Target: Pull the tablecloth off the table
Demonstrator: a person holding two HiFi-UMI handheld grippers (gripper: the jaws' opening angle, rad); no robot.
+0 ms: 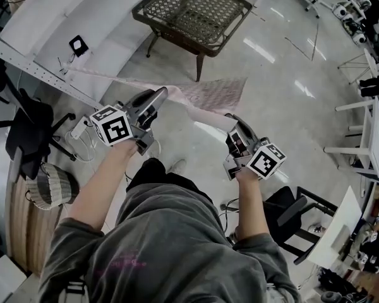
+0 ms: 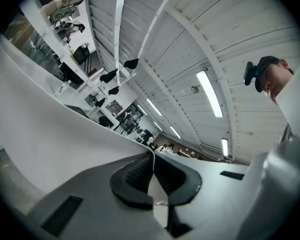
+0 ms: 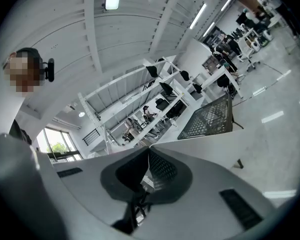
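Grey sweatshirt lowest in my head view | left gripper jaws pinched together on an edge of the pink tablecloth | right gripper clamped on the same cloth, a pale strip running between the two | cloth off the wicker table, spread low before its front leg, nearer me.

The person wears a grey short-sleeved T-shirt with faint pink print, dark trousers and a pale shoe. The left hand-held gripper and right hand-held gripper are silver-grey, with black ribbed pads and white marker cubes.
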